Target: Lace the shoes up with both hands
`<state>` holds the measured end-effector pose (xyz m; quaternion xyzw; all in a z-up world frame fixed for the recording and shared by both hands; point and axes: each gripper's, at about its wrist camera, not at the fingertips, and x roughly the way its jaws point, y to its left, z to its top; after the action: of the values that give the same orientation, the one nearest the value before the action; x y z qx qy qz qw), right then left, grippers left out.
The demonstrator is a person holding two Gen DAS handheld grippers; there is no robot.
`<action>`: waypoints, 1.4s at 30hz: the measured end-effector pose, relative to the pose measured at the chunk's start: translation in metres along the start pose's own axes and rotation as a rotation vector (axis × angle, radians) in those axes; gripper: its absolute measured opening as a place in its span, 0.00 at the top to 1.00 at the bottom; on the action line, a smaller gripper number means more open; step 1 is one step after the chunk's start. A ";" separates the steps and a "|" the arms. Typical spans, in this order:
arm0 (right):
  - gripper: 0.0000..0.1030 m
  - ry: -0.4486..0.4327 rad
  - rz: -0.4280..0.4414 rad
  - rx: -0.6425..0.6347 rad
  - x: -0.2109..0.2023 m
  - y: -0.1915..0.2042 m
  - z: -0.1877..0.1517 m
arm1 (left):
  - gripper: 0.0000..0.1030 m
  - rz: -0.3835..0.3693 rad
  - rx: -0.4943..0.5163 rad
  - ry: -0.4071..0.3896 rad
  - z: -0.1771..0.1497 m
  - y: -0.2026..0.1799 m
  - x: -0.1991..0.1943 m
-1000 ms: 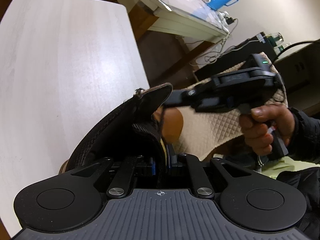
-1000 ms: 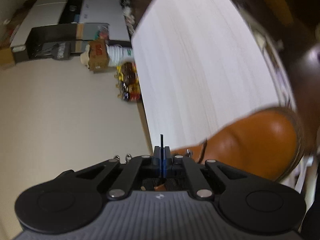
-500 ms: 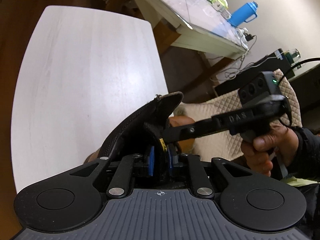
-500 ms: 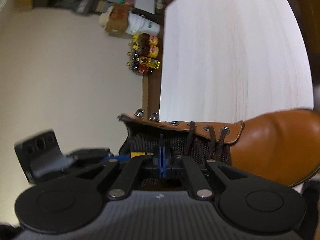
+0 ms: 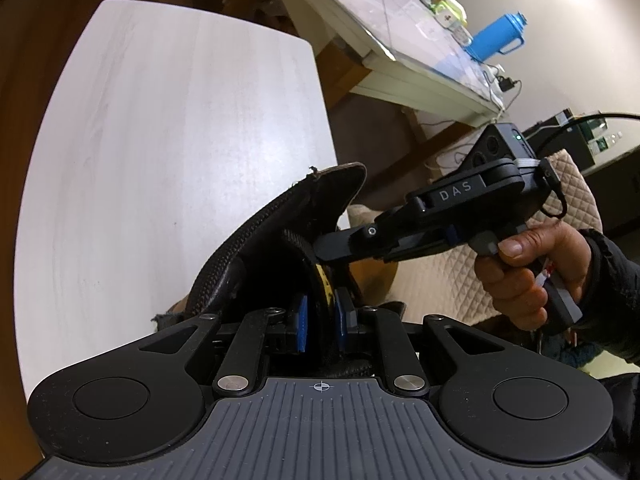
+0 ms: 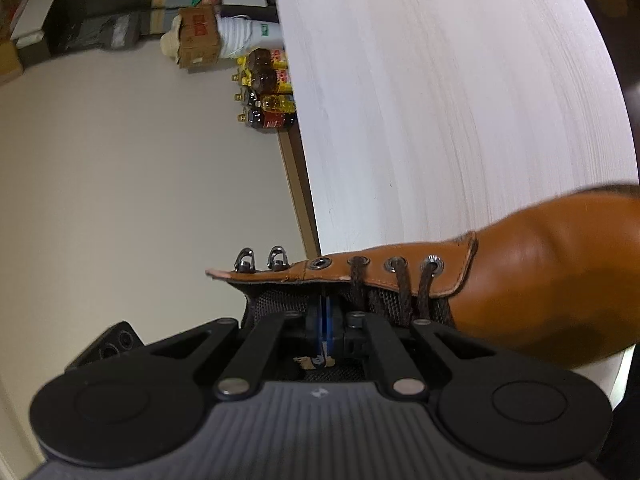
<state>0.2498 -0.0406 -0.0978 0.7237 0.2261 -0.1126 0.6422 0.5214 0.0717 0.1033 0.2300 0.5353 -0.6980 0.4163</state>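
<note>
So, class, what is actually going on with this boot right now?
A person holds a claw in each hand over a tan leather lace-up boot on a white wooden table. The left claw, jaws just opening, straddles the boot's dark padded collar. The right claw is shut, reaching in beside the brown lace. The upper eyelet and hooks are unlaced.

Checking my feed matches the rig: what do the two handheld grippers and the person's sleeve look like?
Both grippers are matte black with ribbed grey housings and blue pads. The right gripper bears "DAS" lettering, a green indicator light and a black cable. The left gripper shows round black caps and silver pivot screws. The sleeve is dark.
</note>
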 end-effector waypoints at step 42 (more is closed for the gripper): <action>0.98 -0.012 -0.047 -0.234 -0.004 0.021 -0.020 | 0.78 0.061 -0.056 0.006 -0.003 -0.002 -0.001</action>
<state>0.2540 -0.0228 -0.0746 0.6376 0.2506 -0.1047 0.7210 0.5201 0.0748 0.1040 0.2365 0.5485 -0.6691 0.4421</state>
